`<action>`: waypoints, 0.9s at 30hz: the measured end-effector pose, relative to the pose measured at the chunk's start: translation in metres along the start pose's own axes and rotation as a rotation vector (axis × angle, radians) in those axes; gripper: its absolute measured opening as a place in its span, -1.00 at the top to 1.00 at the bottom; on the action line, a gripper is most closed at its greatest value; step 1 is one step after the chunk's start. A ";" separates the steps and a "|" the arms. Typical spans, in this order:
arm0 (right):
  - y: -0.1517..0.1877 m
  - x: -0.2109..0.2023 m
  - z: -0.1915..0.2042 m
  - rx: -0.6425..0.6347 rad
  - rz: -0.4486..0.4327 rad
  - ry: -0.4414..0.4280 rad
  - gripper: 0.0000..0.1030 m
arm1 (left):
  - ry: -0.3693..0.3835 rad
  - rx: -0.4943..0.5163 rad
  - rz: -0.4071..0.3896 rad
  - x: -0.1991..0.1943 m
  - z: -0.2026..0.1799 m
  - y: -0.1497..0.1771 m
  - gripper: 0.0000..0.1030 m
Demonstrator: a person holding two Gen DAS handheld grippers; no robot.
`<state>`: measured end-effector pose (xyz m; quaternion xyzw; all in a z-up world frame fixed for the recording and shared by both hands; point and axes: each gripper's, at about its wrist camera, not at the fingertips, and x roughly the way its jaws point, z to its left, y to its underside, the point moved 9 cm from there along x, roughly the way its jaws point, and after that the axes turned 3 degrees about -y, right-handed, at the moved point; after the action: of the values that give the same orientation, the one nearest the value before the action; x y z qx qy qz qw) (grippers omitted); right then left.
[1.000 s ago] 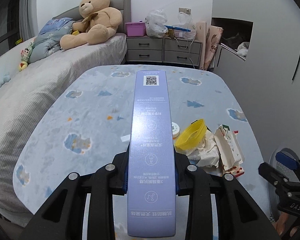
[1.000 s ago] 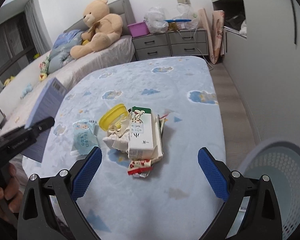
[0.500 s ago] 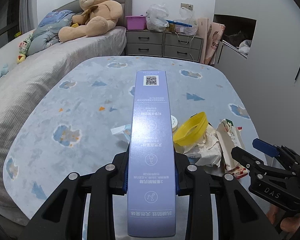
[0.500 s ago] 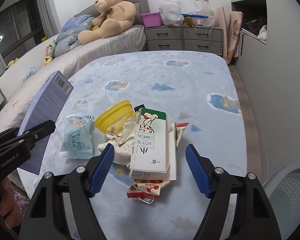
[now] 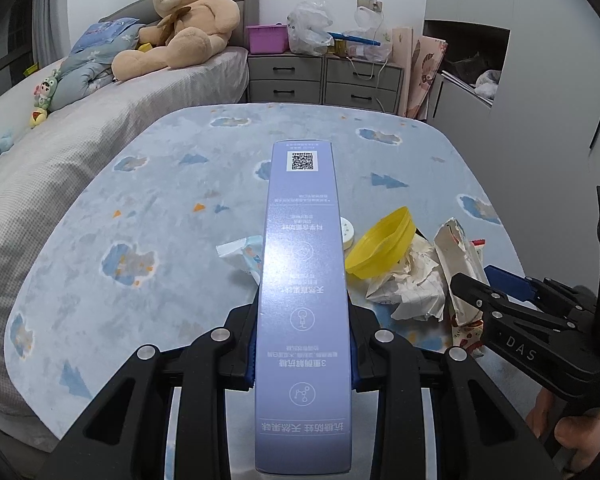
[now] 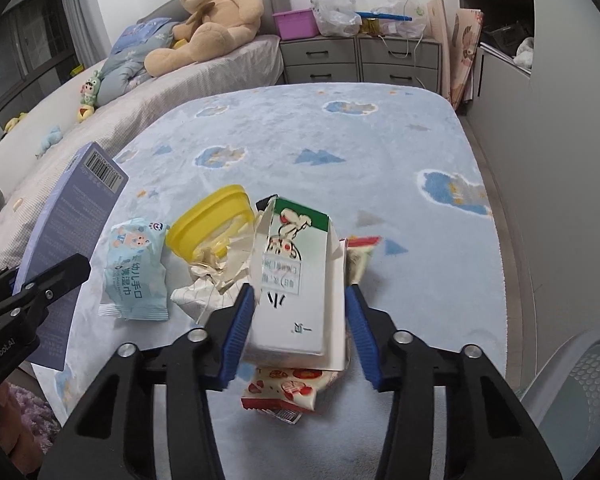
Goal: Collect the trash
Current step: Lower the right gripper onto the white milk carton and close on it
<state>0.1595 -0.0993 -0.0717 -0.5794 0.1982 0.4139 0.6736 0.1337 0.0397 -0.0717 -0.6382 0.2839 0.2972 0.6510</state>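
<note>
My left gripper [image 5: 302, 354] is shut on a long lavender box [image 5: 303, 280] and holds it above the blue patterned rug [image 5: 172, 208]. The box also shows at the left of the right wrist view [image 6: 72, 236]. My right gripper [image 6: 300, 320] is closing around a white milk carton [image 6: 296, 276], its blue pads [image 6: 238, 320] at the carton's sides; contact is unclear. The carton lies on a trash pile: a yellow lid [image 6: 210, 226], crumpled paper [image 6: 216, 276], a blue wet-wipe pack [image 6: 138, 270] and a red snack wrapper [image 6: 288, 394].
A grey mesh trash bin [image 6: 580, 396] stands at the lower right, off the rug. A bed with a teddy bear [image 6: 216, 16] runs along the left. Grey drawers [image 6: 360, 56] stand at the back, a wall and cabinet on the right.
My right gripper moved forward and down onto the milk carton and its jaws narrowed around it. My left gripper kept the lavender box and shifted slightly.
</note>
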 end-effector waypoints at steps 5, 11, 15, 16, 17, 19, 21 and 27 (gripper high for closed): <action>-0.001 -0.004 0.000 0.003 -0.013 -0.002 0.52 | 0.000 0.001 0.000 0.000 0.000 0.000 0.40; -0.004 -0.010 -0.003 0.016 -0.031 -0.003 0.87 | 0.000 0.005 -0.004 -0.001 -0.001 0.000 0.40; -0.005 -0.013 -0.004 0.016 -0.041 -0.002 0.89 | -0.002 0.015 -0.009 -0.003 -0.003 -0.001 0.40; -0.005 -0.015 -0.004 0.016 -0.044 -0.002 0.89 | -0.001 0.017 -0.009 -0.003 -0.004 -0.001 0.40; -0.005 -0.017 -0.004 0.019 -0.049 -0.005 0.89 | 0.000 0.019 -0.010 -0.003 -0.005 0.000 0.40; -0.007 -0.021 -0.005 0.027 -0.060 -0.009 0.90 | 0.002 0.022 -0.013 -0.004 -0.005 -0.001 0.40; -0.009 -0.028 -0.006 0.038 -0.076 -0.013 0.90 | 0.004 0.026 -0.016 -0.005 -0.006 -0.001 0.40; -0.008 -0.038 -0.012 0.058 -0.090 -0.016 0.90 | 0.011 0.041 -0.028 -0.006 -0.012 0.000 0.40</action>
<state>0.1459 -0.1227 -0.0410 -0.5647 0.1781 0.3819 0.7096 0.1296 0.0280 -0.0671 -0.6301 0.2845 0.2787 0.6666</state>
